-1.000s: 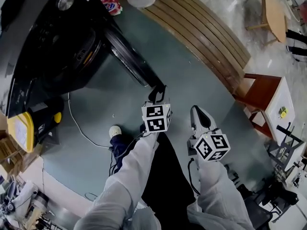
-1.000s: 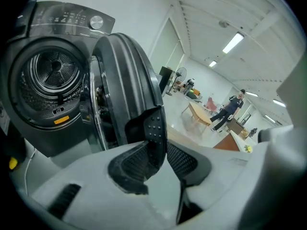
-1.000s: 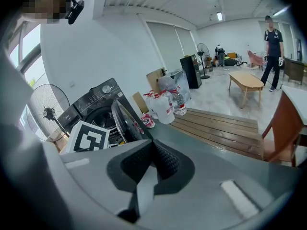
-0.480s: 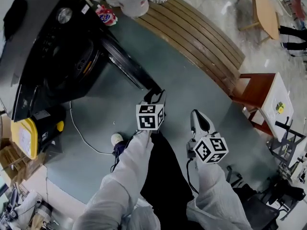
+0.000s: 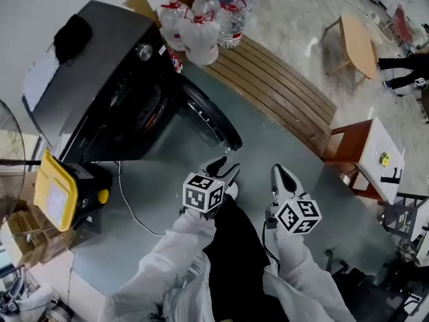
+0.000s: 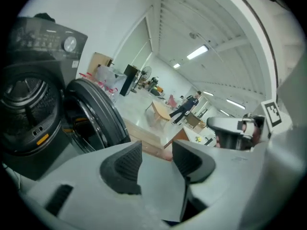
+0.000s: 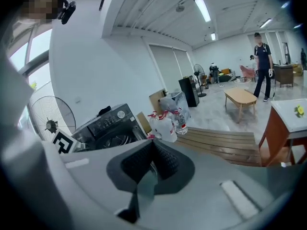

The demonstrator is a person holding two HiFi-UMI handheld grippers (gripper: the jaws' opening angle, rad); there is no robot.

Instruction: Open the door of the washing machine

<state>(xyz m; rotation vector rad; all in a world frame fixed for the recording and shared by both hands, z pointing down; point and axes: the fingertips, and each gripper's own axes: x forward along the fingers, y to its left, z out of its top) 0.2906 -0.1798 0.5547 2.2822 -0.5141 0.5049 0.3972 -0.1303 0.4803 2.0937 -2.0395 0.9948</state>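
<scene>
The door of the washing machine stands swung wide as the left gripper, at the door's rim a second ago, lifts clear of the machine with empty jaws opening, the right gripper alongside closed on nothing, suggesting the opening is done.

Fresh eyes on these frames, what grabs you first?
The dark washer at upper left of the head view, its round door swung wide open. Just below it are the two grippers with marker cubes: the left gripper opening with nothing between its jaws, the right gripper shut and empty. Water bottles cluster at the top beside the washer.
</scene>
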